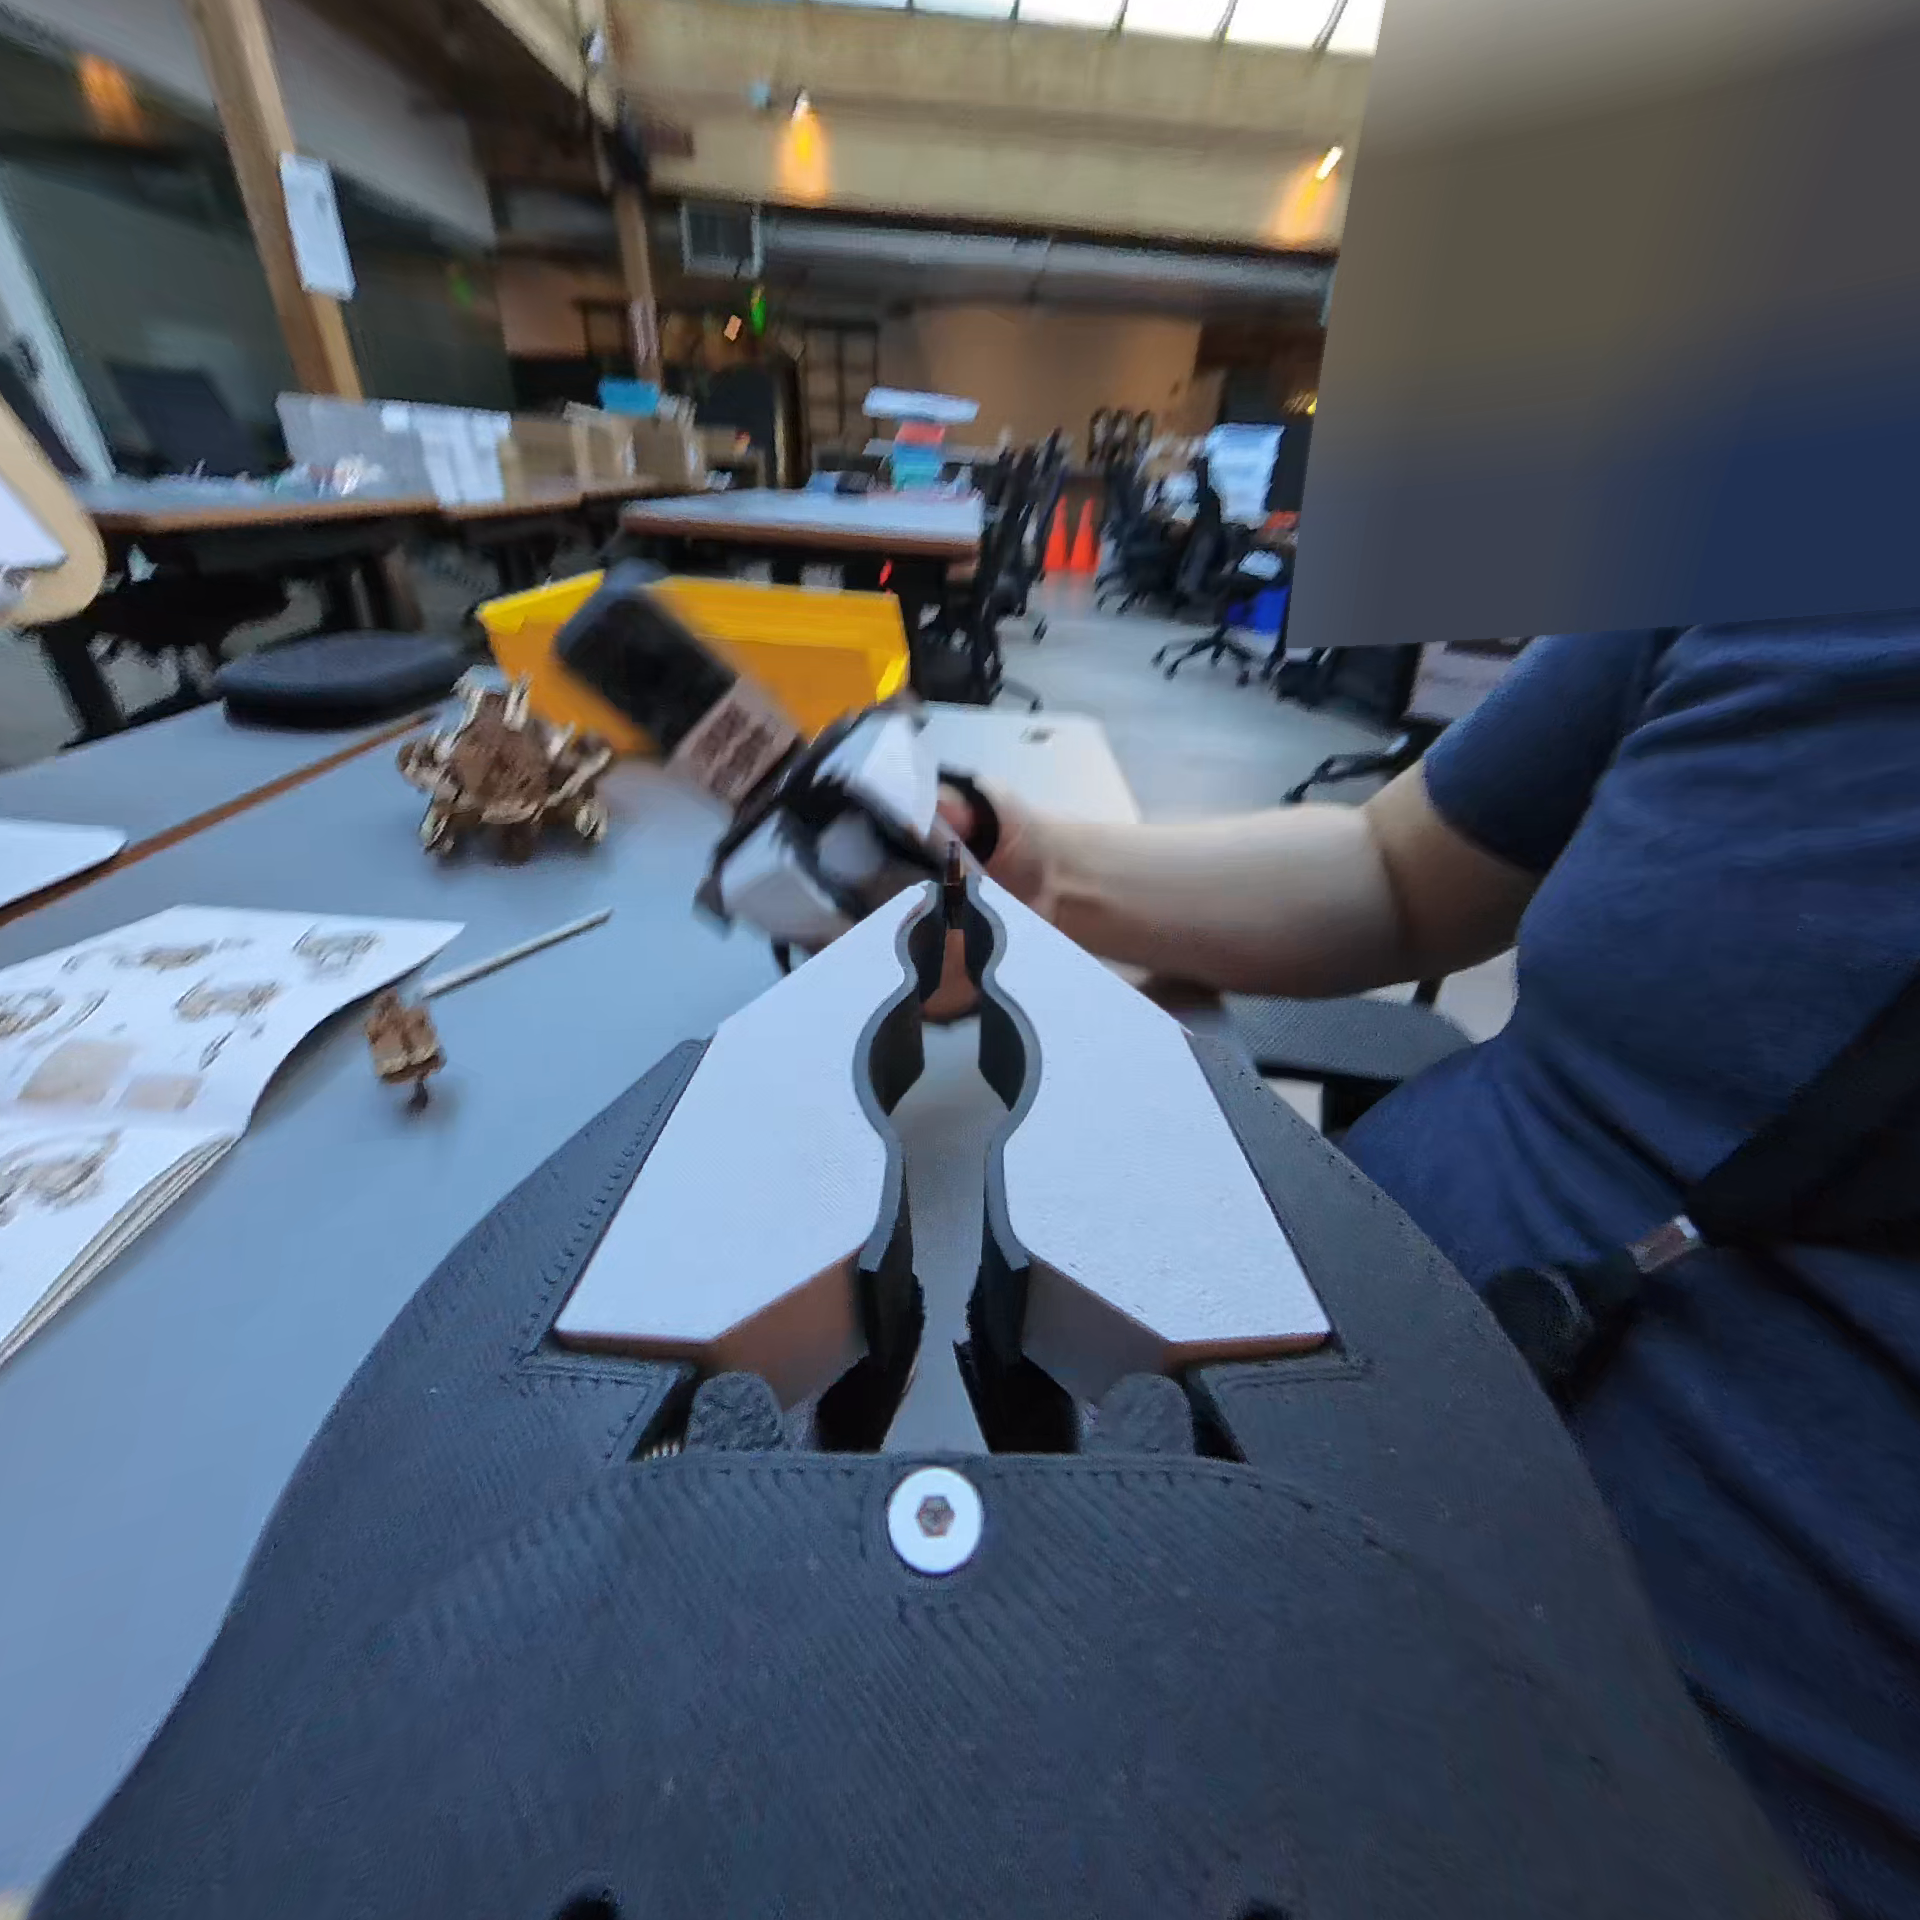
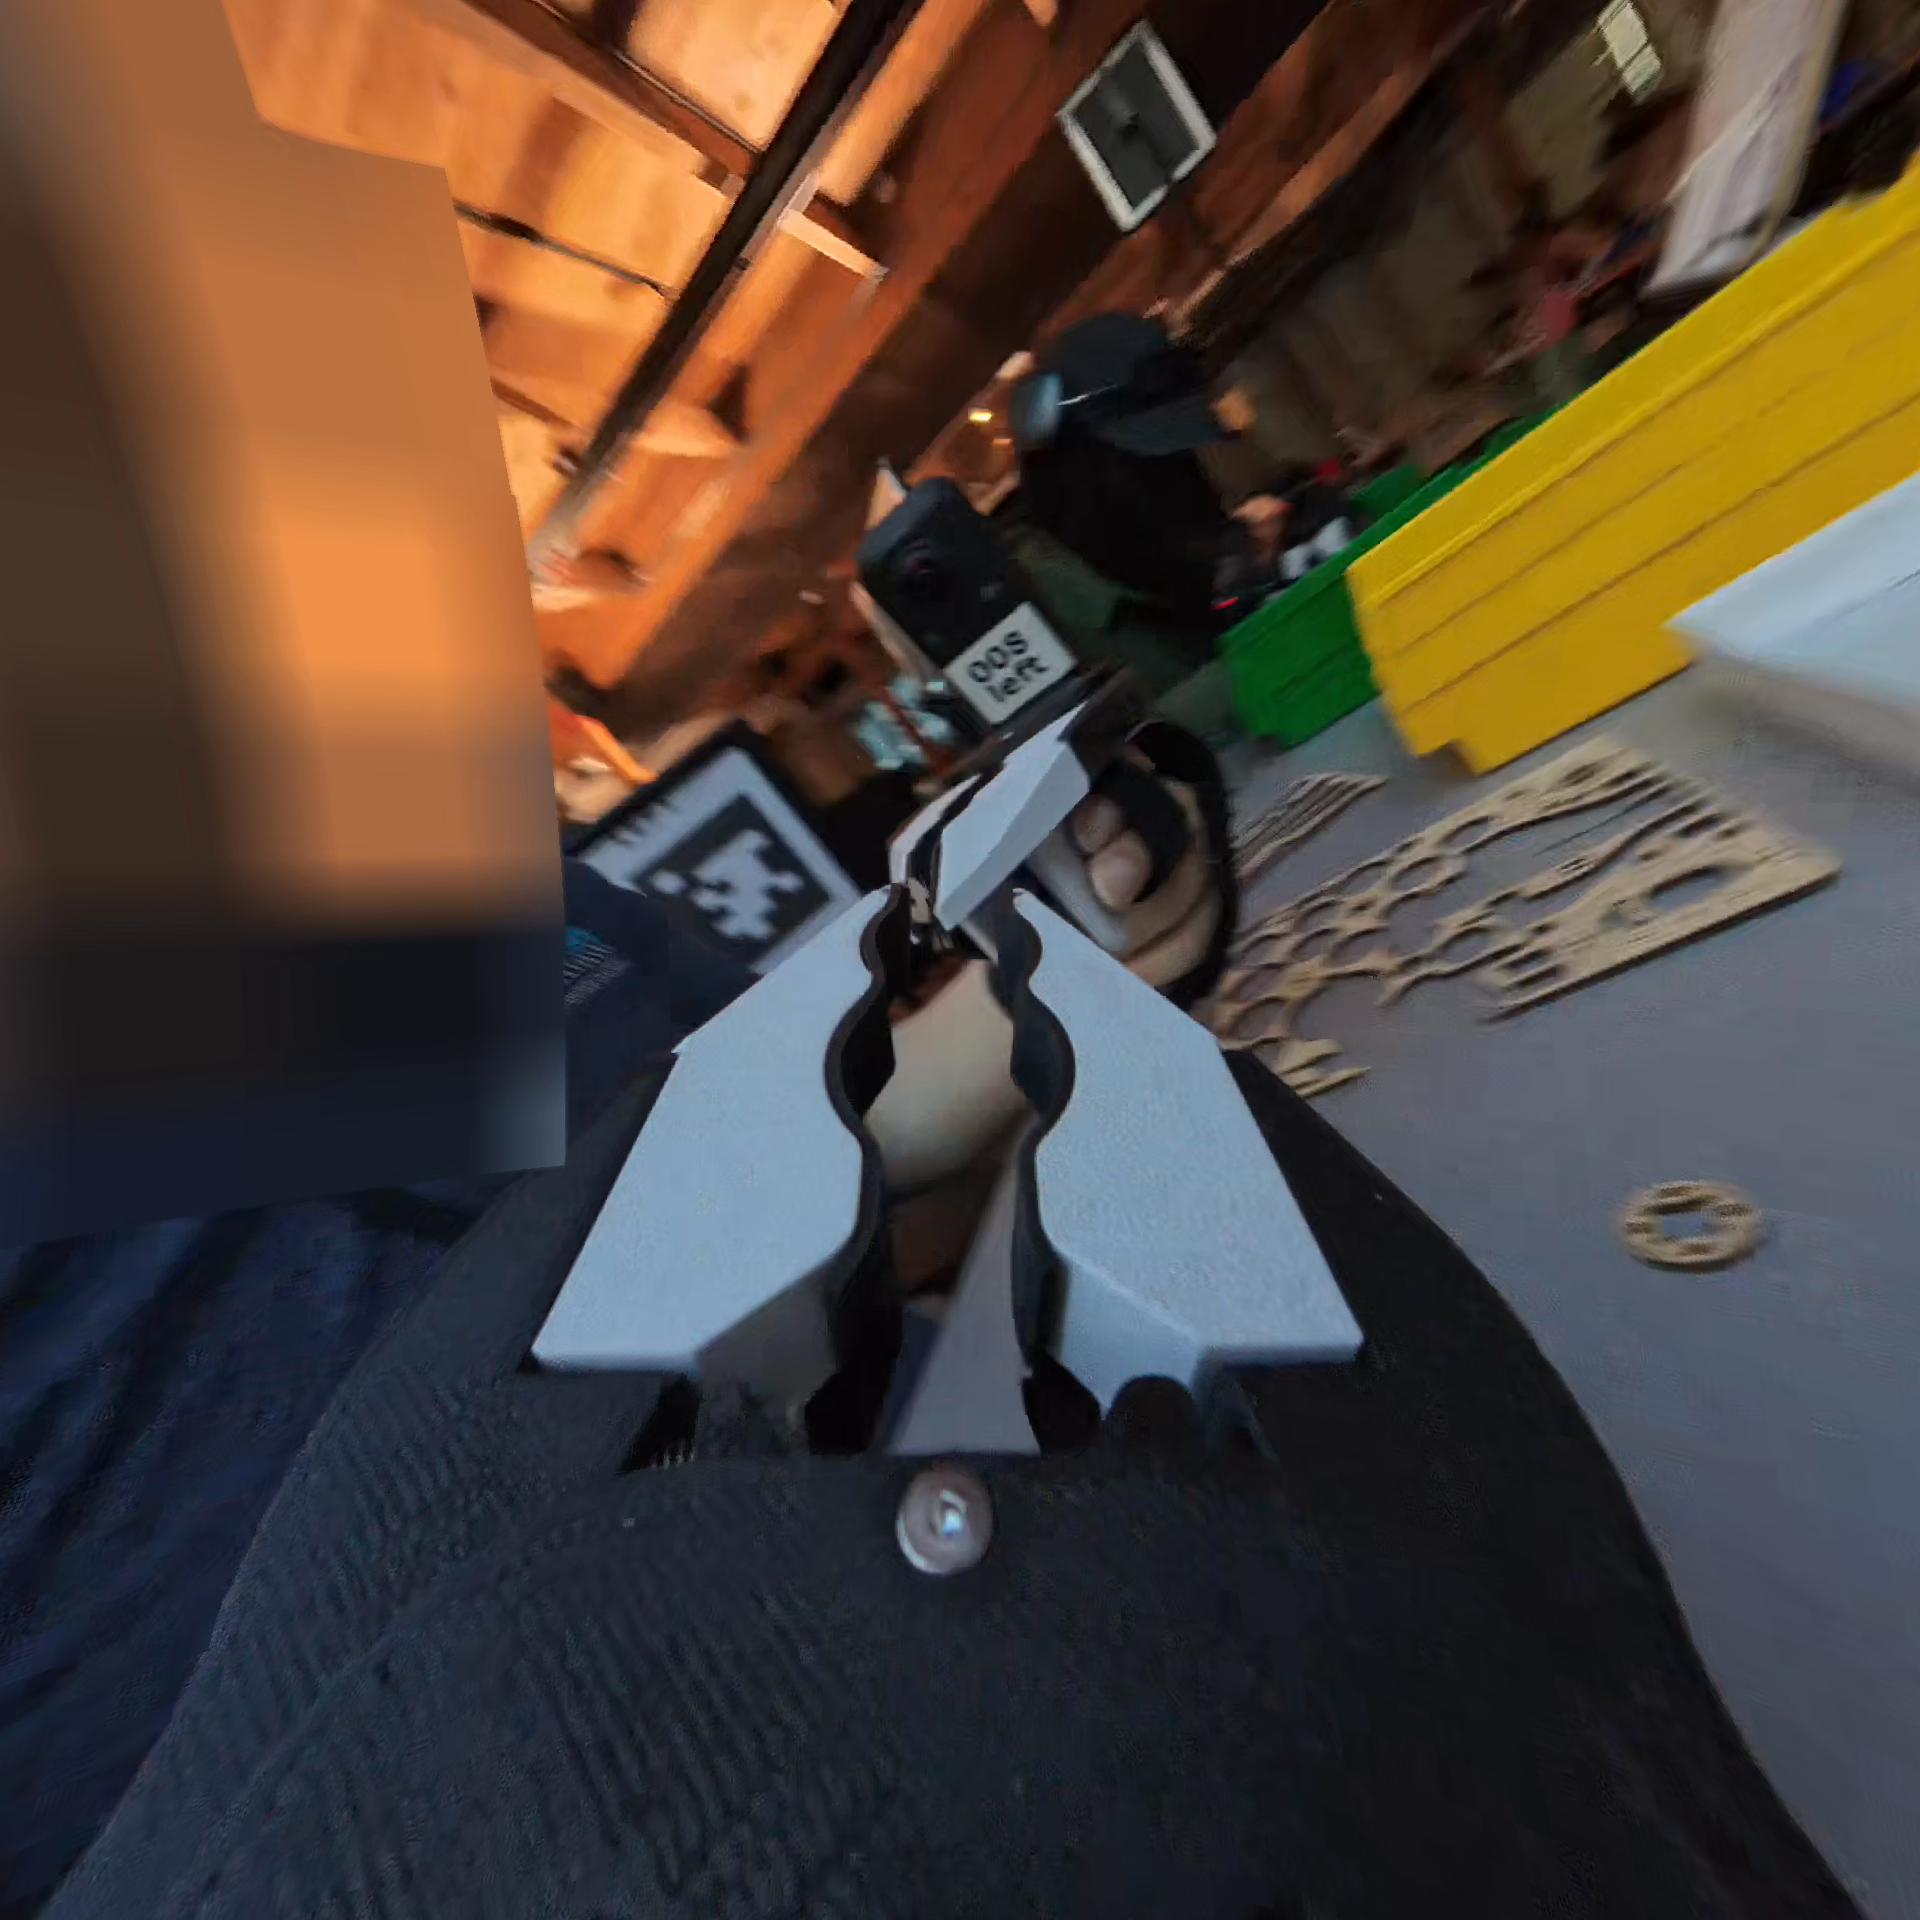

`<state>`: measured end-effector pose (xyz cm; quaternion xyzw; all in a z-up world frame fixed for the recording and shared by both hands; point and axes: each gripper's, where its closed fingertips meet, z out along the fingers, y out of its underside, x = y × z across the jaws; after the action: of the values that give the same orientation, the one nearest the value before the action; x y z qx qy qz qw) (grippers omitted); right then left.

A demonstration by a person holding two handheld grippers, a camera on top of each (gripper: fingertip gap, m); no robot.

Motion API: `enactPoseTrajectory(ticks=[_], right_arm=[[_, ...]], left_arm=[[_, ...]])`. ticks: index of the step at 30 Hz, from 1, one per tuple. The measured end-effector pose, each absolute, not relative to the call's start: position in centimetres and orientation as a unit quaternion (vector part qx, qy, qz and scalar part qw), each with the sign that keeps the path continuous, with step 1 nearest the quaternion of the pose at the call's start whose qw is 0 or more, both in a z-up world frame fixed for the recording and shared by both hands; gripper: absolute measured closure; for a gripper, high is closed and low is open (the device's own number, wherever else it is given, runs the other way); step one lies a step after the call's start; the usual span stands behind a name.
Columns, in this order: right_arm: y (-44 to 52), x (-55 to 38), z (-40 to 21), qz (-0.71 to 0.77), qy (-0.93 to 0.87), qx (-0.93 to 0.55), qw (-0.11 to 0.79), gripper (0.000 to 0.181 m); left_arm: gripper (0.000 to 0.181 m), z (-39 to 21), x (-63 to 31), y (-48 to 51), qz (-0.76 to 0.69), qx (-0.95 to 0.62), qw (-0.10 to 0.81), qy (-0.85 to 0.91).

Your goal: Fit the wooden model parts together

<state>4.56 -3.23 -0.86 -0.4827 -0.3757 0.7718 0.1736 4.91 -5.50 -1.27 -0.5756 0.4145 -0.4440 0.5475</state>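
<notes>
My left gripper (image 1: 952,888) is held up off the table and is shut on a small dark wooden piece (image 1: 951,878) pinched at its tips. My right gripper (image 2: 951,902) meets it tip to tip. Its jaws stand partly apart around the left gripper's fingertips (image 2: 992,831) and the small piece (image 2: 920,902). In the left wrist view the right gripper (image 1: 831,831) is blurred, just beyond my left tips. A partly built wooden model (image 1: 504,774) stands on the grey table (image 1: 312,1195). A small wooden sub-part (image 1: 405,1039) on a thin stick (image 1: 520,948) lies nearer.
An open instruction booklet (image 1: 156,1039) lies at the left. A laser-cut wooden sheet (image 2: 1507,914) and a loose wooden ring (image 2: 1694,1226) lie on the table. Yellow bins (image 2: 1610,551) and a green bin (image 2: 1299,644) stand behind. The person's arm (image 1: 1247,894) and body are at the right. The grippers are tip to tip, or close to it.
</notes>
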Motion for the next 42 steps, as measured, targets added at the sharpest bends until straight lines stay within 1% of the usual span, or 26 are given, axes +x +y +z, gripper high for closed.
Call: enactPoseTrajectory(ticks=[1, 2, 3, 4, 9, 11, 13, 14, 16, 19, 24, 29, 32, 36, 41, 42], right_arm=[[-2.9, 4.9, -0.5, 0.724, -0.418, -0.486, 0.254, 0.169], [-3.2, 5.2, -0.1, 0.675, -0.461, -0.483, 0.313, 0.170], [-3.3, 5.1, -0.1, 0.622, -0.500, -0.489, 0.351, 0.169], [-3.5, 5.0, -0.5, 0.577, -0.534, -0.498, 0.366, 0.169], [-4.0, 4.5, -3.1, 0.494, -0.600, -0.533, 0.334, 0.169], [-4.3, 4.4, -3.7, 0.493, -0.605, -0.534, 0.324, 0.170], [-4.4, 4.4, -4.3, 0.488, -0.612, -0.539, 0.311, 0.179], [-4.4, 4.5, -4.4, 0.486, -0.614, -0.540, 0.311, 0.180], [-4.7, 4.7, -4.7, 0.488, -0.619, -0.538, 0.298, 0.180], [-4.6, 4.8, -4.7, 0.482, -0.623, -0.529, 0.314, 0.180], [-4.0, 4.8, -3.8, 0.518, -0.585, -0.529, 0.331, 0.180], [-3.8, 4.9, -3.9, 0.550, -0.559, -0.526, 0.330, 0.180], [-3.8, 5.0, -4.2, 0.558, -0.557, -0.524, 0.321, 0.180], [-4.2, 5.2, -5.8, 0.531, -0.592, -0.532, 0.291, 0.180], [-3.9, 5.3, -6.4, 0.501, -0.625, -0.535, 0.267, 0.180], [-3.7, 5.3, -6.4, 0.489, -0.634, -0.534, 0.274, 0.180]], left_arm=[[0.181, -2.1, 4.7, -5.2, -0.416, -0.600, 0.535, 0.425], [0.180, -2.8, 4.6, -4.9, -0.390, -0.621, 0.523, 0.434], [0.180, -3.4, 4.6, -4.7, -0.369, -0.639, 0.509, 0.443], [0.180, -3.9, 4.7, -4.6, -0.356, -0.651, 0.496, 0.451], [0.180, -4.4, 5.6, -4.6, -0.349, -0.663, 0.471, 0.466], [0.180, -4.7, 5.9, -4.6, -0.346, -0.665, 0.466, 0.470], [0.180, -5.0, 6.0, -4.6, -0.341, -0.667, 0.462, 0.474], [0.180, -5.2, 6.0, -4.6, -0.338, -0.668, 0.460, 0.477], [0.181, -5.5, 6.2, -4.8, -0.341, -0.667, 0.454, 0.482], [0.180, -5.5, 6.3, -4.7, -0.347, -0.664, 0.459, 0.477], [0.180, -5.2, 6.2, -4.3, -0.361, -0.662, 0.472, 0.456], [0.180, -5.5, 6.6, -4.0, -0.374, -0.660, 0.475, 0.445], [0.181, -5.9, 6.7, -4.0, -0.384, -0.664, 0.460, 0.447], [0.181, -7.0, 6.8, -4.2, -0.360, -0.675, 0.429, 0.481], [0.180, -7.4, 6.9, -3.9, -0.346, -0.677, 0.412, 0.501], [0.181, -7.4, 6.9, -3.7, -0.343, -0.679, 0.412, 0.501]])
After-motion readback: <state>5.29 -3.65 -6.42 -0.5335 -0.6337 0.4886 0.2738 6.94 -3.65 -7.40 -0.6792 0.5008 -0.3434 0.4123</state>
